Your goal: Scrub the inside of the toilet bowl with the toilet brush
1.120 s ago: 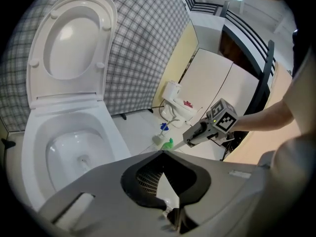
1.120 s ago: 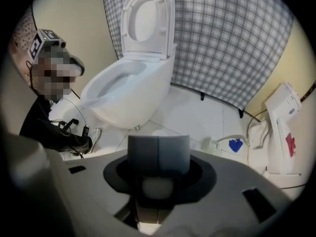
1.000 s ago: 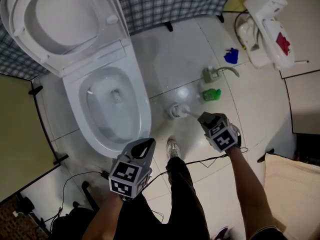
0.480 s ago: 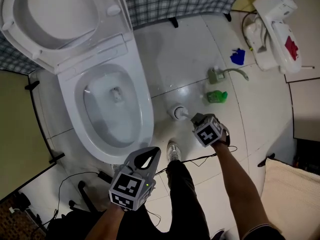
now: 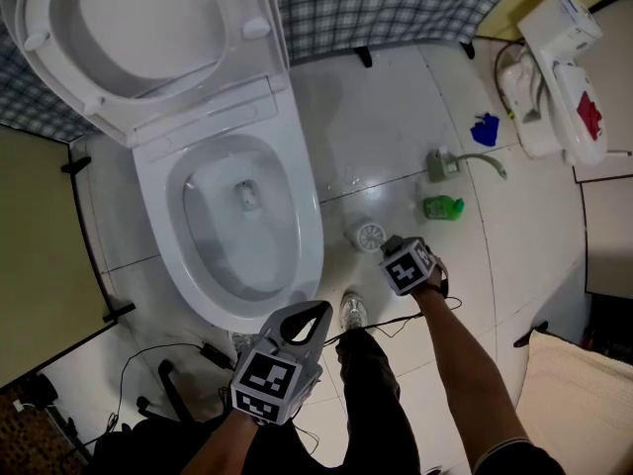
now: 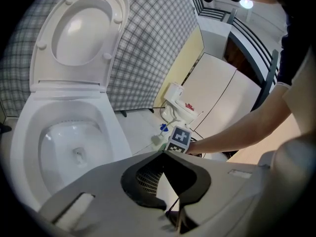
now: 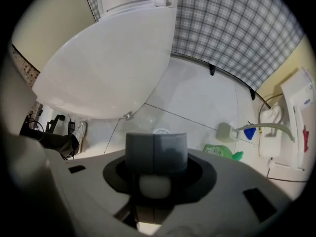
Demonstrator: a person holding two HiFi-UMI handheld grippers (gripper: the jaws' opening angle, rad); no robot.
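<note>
The white toilet (image 5: 309,228) stands with lid and seat raised, its bowl (image 6: 74,142) wet inside. To its right, the toilet brush (image 5: 368,236) stands in its round white base on the floor tiles. My right gripper (image 5: 394,251) points straight down just beside and above it. In the right gripper view, its fingers (image 7: 155,149) are closed round the white handle, with the base ring (image 7: 160,131) showing just beyond them. My left gripper (image 5: 309,313) hangs near the bowl's front rim. Its tips (image 6: 163,153) meet and hold nothing.
A green bottle (image 5: 443,207), a grey sprayer with a hose (image 5: 440,163) and a blue object (image 5: 485,129) lie on the tiles right of the brush. A white appliance (image 5: 559,77) sits far right. Cables (image 5: 198,349) and my shoe (image 5: 351,310) lie near the bowl's front.
My right gripper has sunk toward the floor and now sits close over the brush base, covering the handle that showed before. The left gripper has stayed where it was.
</note>
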